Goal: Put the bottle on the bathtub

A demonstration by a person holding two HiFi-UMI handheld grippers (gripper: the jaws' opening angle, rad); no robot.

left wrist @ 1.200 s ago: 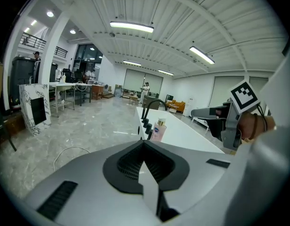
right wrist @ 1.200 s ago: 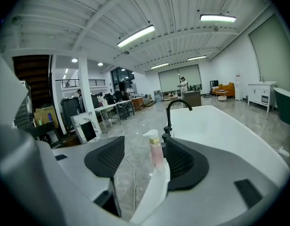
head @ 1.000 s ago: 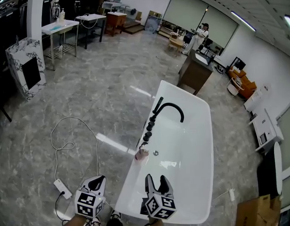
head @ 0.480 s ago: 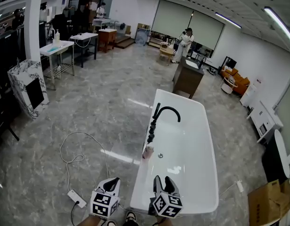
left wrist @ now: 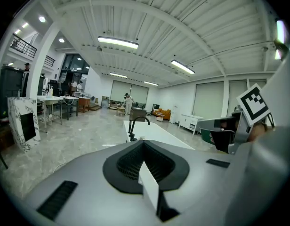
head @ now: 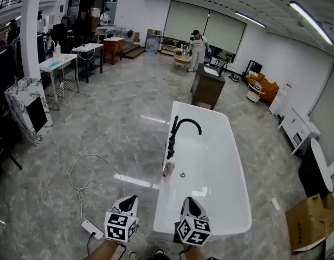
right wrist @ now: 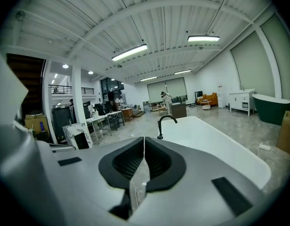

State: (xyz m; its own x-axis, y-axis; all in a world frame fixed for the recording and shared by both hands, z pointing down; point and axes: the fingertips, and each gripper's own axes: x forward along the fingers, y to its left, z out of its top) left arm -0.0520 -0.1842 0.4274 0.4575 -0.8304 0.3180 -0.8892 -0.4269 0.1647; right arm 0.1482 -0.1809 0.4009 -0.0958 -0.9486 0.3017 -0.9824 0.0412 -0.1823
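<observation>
While head view shows bottle on bathtub, left gripper and right gripper are closed, empty.

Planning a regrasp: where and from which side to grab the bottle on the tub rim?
Grip the bottle at mid-body, coming from the near floor side: it stands seemingly upright on the left rim of the bathtub, with the black tap fittings close behind it. Too small to judge the cap. The left claw is nearer that side, shut now.
</observation>
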